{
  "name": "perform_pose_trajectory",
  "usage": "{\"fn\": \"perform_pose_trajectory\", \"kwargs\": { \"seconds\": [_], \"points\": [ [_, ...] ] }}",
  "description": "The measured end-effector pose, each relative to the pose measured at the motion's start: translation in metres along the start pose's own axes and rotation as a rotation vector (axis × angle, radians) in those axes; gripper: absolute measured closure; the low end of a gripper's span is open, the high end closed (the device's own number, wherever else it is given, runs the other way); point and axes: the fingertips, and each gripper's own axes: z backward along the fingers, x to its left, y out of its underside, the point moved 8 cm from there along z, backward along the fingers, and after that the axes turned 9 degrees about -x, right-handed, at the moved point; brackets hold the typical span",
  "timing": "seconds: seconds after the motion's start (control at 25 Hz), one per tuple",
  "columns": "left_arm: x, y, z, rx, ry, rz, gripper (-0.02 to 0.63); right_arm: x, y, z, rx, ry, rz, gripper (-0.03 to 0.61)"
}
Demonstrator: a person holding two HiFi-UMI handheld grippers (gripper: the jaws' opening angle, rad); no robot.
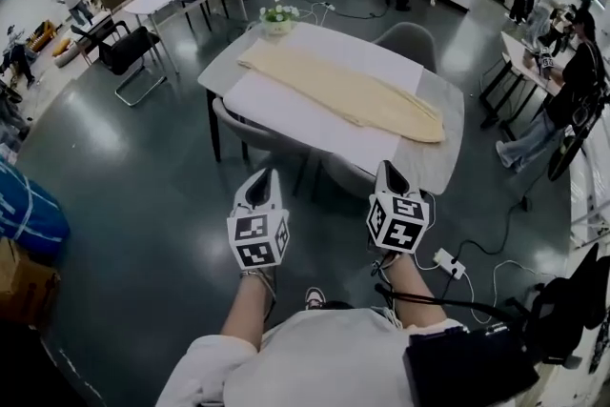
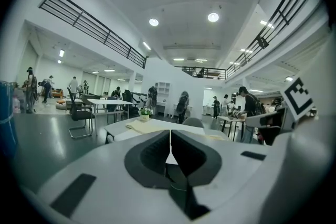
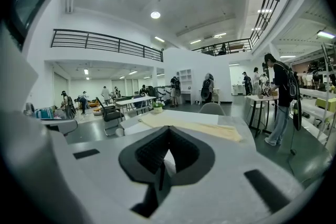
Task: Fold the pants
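Pants [image 1: 343, 95] lie on table [image 1: 437, 162], well beyond left tool [image 1: 265, 178] and right tool [image 1: 388, 172].

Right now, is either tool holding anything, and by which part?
Nothing is held: the left tool and right tool are both shut and empty; the cream pants lie on the table, untouched.

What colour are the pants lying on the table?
The pants are plain pale cream-yellow; the head view shows them best.

— Any words, brands or numbers to read here?
— None; the cube [image 1: 255, 241] on the left gripper [image 1: 264, 178] and the cube [image 1: 398, 222] on the right gripper [image 1: 388, 172] bear only square black-and-white markers; everything else is too small.
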Motion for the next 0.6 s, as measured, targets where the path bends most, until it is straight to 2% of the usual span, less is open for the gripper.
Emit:
{"fn": "perform_pose_trajectory", "kwargs": {
  "seconds": [0.24,0.6],
  "points": [
    [-0.004,-0.001,-0.074,0.011,0.014,-0.016,0.6,-0.026,-0.001,-0.071,0.024,0.003,-0.026,0.586],
    [0.024,0.008,-0.154,0.044,0.022,-0.017,0.6,-0.029,0.009,-0.152,0.067,0.018,-0.049,0.586]
  ]
}}
